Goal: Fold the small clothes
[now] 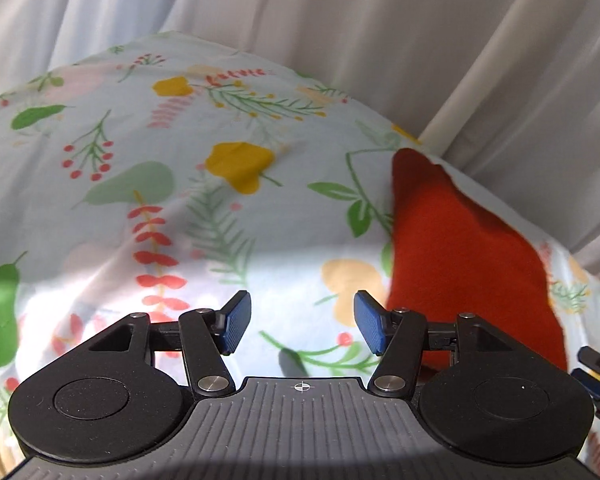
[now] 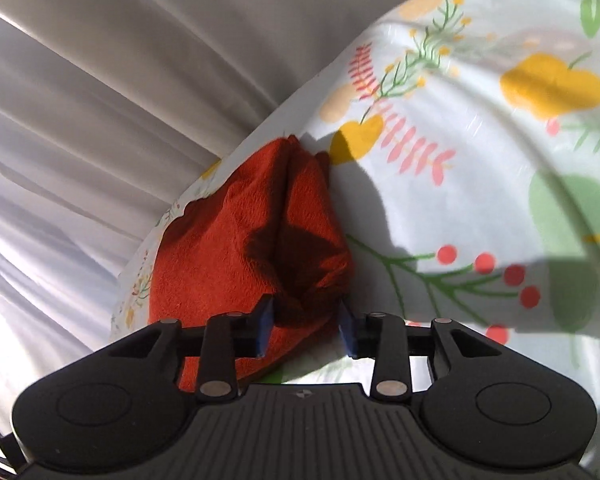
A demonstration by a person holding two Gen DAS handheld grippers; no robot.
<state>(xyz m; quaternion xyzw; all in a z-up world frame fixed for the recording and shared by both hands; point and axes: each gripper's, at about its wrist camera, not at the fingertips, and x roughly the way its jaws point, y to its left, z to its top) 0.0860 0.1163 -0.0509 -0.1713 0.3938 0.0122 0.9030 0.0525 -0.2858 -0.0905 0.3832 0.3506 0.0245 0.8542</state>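
Observation:
A small red fleece garment (image 1: 464,256) lies folded on a floral sheet (image 1: 148,168), at the right of the left wrist view. My left gripper (image 1: 302,322) is open and empty, just left of the garment's near edge. In the right wrist view the garment (image 2: 236,248) lies straight ahead on the sheet (image 2: 480,184). My right gripper (image 2: 306,330) is open, its two blue pads (image 2: 265,330) standing either side of the garment's near corner without closing on it. The tip of the right gripper (image 1: 598,368) shows at the right edge of the left wrist view.
White pleated curtains (image 1: 380,20) hang behind the sheet-covered surface and also fill the left of the right wrist view (image 2: 100,100). The sheet's edge runs close behind the garment. Sunlight and hard shadows fall across the sheet.

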